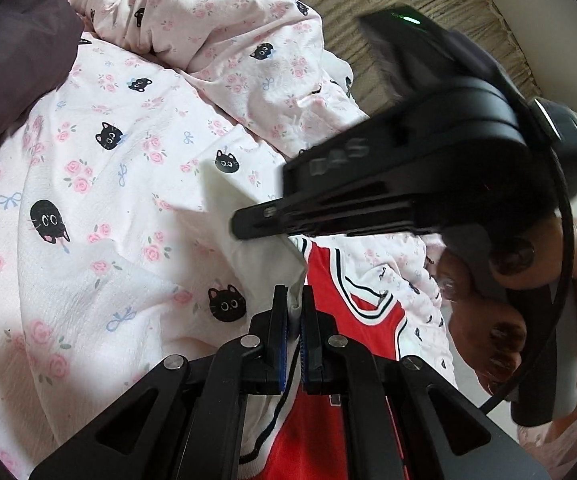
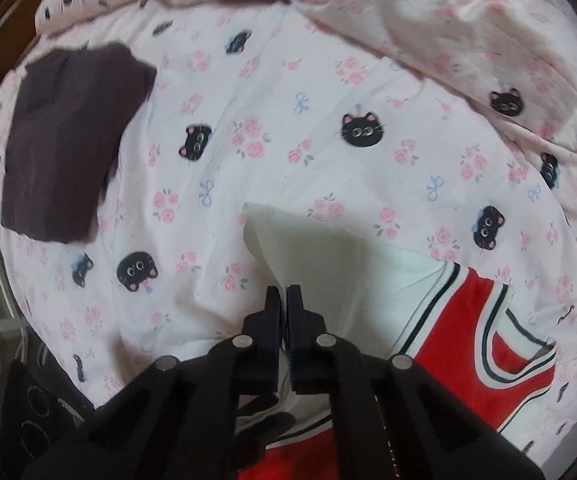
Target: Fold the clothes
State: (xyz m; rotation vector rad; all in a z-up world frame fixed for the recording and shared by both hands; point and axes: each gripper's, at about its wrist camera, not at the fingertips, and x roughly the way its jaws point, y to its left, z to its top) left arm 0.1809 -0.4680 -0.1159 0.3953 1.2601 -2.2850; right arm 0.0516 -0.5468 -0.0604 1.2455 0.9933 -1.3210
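Left wrist view shows the left gripper (image 1: 294, 300) clamped on the white sleeve (image 1: 264, 264) of a red jersey (image 1: 336, 300) lying on the floral bedspread (image 1: 108, 152), right gripper (image 2: 283, 298) pinching the same sleeve, whose light, limp cloth is probably best held at its edges.

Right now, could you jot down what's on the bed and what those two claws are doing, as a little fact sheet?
surface: bedsheet with black cats, pink roses
garment being folded: red-and-white jersey, white part lying folded on the sheet
left claw: shut on the jersey's white fabric
right claw: pointing down, shut on the white fabric
other item: folded dark purple cloth, lying apart from the jersey
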